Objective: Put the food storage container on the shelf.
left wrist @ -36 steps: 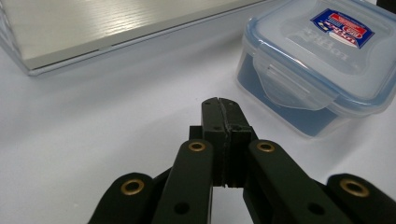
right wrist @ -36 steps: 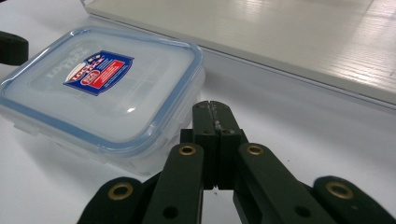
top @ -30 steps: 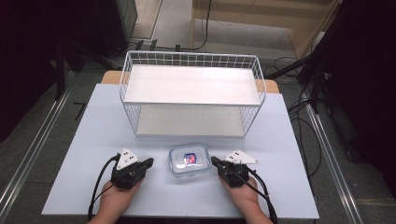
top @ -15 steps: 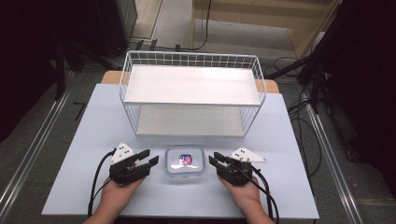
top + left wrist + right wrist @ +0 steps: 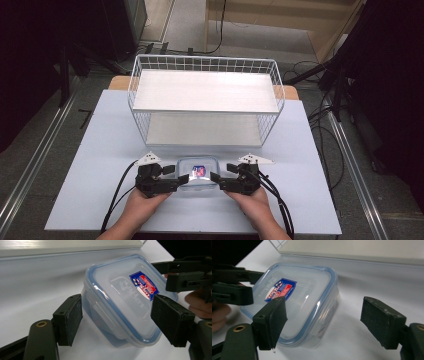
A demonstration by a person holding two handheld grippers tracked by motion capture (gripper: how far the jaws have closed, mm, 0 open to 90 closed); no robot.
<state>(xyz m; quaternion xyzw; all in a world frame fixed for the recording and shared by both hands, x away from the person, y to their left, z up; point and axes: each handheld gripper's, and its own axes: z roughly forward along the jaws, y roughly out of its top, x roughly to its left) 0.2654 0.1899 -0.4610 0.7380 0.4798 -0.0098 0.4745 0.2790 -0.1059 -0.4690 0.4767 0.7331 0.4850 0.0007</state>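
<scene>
flanking container (image 5: pixel 198 173), label (image 5: pixel 144 285) legible

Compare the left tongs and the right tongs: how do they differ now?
The left tongs come at the box from its left side, the right tongs from its right. In the left gripper view, the left tongs have the box corner between their pads; in the right gripper view, the right tongs straddle its opposite corner. Both have just been opening and press on nothing.

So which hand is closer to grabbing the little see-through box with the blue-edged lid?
Probably left. The left gripper already has the clear plastic box with the blue-rimmed lid between its just-opened jaws; the right gripper, also just opened, mostly straddles bare table beside the box's corner.
</scene>
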